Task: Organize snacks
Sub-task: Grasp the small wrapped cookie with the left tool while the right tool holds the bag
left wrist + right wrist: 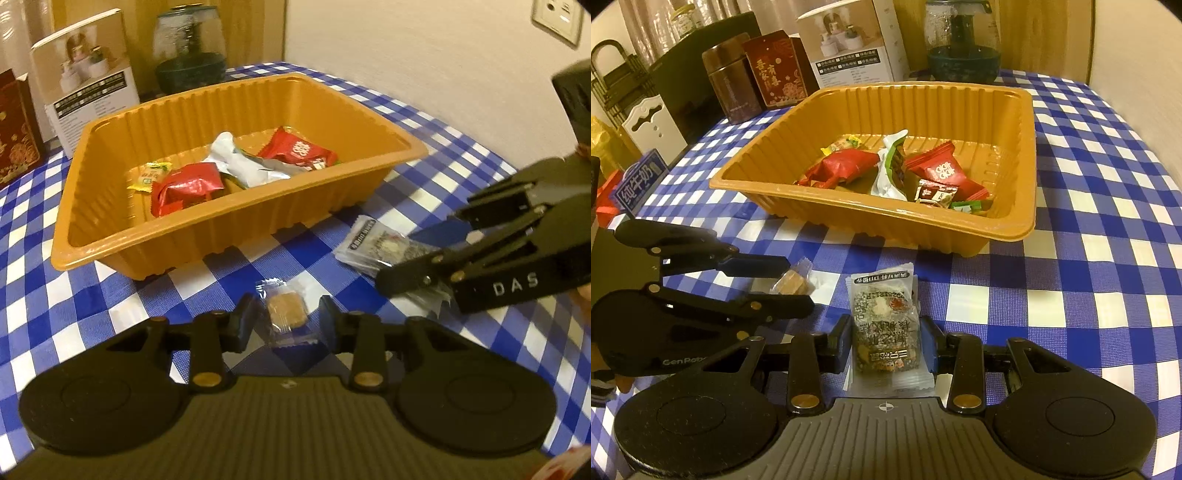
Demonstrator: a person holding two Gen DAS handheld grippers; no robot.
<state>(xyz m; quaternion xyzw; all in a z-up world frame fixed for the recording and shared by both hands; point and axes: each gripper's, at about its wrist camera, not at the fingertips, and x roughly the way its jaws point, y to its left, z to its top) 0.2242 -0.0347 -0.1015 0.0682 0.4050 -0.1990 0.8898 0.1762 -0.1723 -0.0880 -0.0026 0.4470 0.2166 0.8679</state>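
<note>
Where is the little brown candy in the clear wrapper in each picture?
Left wrist view: brown candy low centre, between the left gripper fingers.
Right wrist view: brown candy at left, between that same gripper's fingers.
Shared landmark: the orange tray behind it.

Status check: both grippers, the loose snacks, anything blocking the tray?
Left gripper straddling wrapped brown candy, small gaps showing. Right gripper shut on grey snack packet. Both snacks on the tablecloth. Orange tray ahead, path clear.
</note>
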